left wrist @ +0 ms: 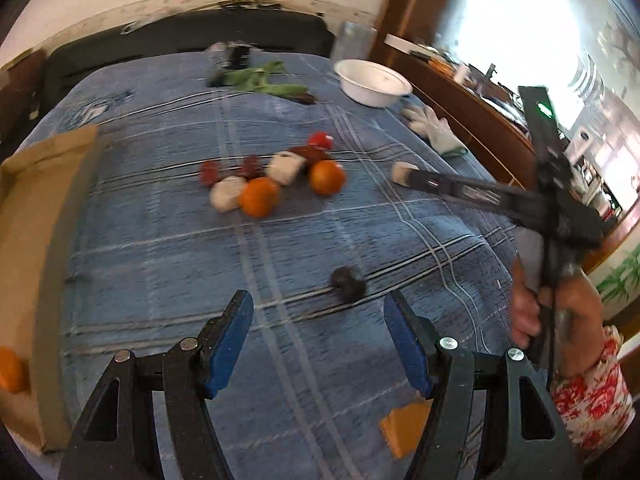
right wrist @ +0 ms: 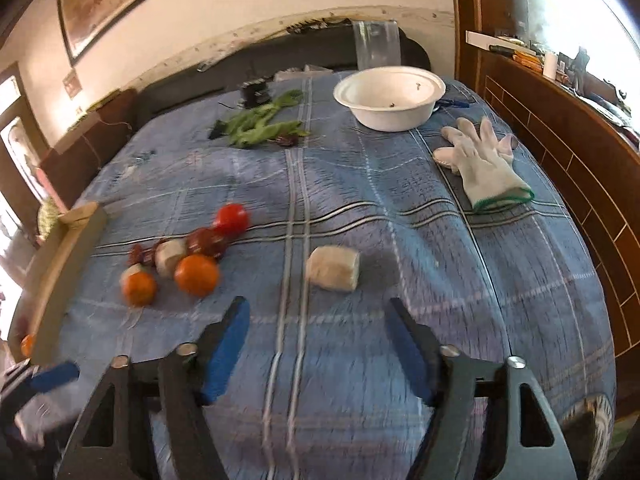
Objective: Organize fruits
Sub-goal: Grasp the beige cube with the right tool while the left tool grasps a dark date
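Observation:
A cluster of fruit lies on the blue checked cloth (left wrist: 320, 360): two oranges (left wrist: 259, 197) (right wrist: 197, 274), pale chunks (left wrist: 285, 167) and red fruits (left wrist: 320, 140) (right wrist: 231, 218). A dark round piece (left wrist: 348, 278) sits just beyond my left gripper (left wrist: 319, 298), whose blue-padded jaws stand open and empty. My right gripper (right wrist: 317, 306) is open too, with a pale chunk (right wrist: 332, 268) lying loose a little ahead of its tips. In the left wrist view a finger (left wrist: 460, 186) of the right gripper reaches toward that chunk. A cardboard box (left wrist: 48, 168) at the left holds an orange (left wrist: 12, 368).
A white bowl (right wrist: 390, 98) stands at the far right of the cloth, with a white glove (right wrist: 484, 160) nearer. Green leaves (right wrist: 260, 124) lie at the back. A wooden ledge (right wrist: 560, 140) runs along the right. A hand with a floral sleeve (left wrist: 592, 400) holds the right gripper.

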A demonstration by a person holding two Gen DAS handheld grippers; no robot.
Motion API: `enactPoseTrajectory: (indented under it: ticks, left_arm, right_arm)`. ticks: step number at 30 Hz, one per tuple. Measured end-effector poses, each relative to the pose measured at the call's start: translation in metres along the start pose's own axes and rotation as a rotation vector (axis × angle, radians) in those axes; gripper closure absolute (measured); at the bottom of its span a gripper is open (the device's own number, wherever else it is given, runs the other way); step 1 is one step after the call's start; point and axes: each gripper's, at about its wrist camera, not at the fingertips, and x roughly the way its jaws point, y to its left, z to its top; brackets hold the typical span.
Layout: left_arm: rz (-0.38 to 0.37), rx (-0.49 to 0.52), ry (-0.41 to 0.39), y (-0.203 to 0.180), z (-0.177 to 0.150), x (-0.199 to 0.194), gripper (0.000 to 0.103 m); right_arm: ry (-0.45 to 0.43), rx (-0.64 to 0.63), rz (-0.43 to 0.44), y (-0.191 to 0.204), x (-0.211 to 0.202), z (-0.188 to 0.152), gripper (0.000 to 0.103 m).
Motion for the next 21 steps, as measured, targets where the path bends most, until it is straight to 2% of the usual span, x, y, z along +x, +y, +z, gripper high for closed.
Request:
enactPoseTrajectory:
  ticks: [9, 10, 12, 13, 14, 15, 21]
  left_arm:
    - [0.005, 0.04, 0.035, -0.016, 0.011, 0.038, 0.043]
    - [0.006, 0.039, 0.043, -0.016, 0.012, 0.042, 0.046]
    - [0.015, 0.04, 0.058, -0.017, 0.013, 0.049, 0.067]
    - [0.032, 0.055, 0.05, -0.019, 0.012, 0.049, 0.073]
    - [0.013, 0.059, 0.054, -0.02, 0.012, 0.049, 0.081]
    - [0.011, 0.062, 0.052, -0.022, 0.012, 0.048, 0.081]
    - [0.02, 0.043, -0.01, -0.014, 0.011, 0.024, 0.082]
  right_arm:
    - [0.035, 0.021, -0.048, -0.003, 0.036, 0.016, 0.046]
    - [0.035, 0.015, -0.056, -0.002, 0.037, 0.016, 0.047]
    - [0.037, 0.004, -0.066, 0.0, 0.041, 0.016, 0.056]
    - [0.033, -0.008, -0.078, 0.002, 0.042, 0.016, 0.059]
    - [0.029, -0.016, -0.088, 0.004, 0.042, 0.016, 0.063]
    - [0.024, -0.028, -0.101, 0.005, 0.042, 0.015, 0.067]
    - [-0.009, -0.024, -0.081, 0.007, 0.028, 0.013, 0.067]
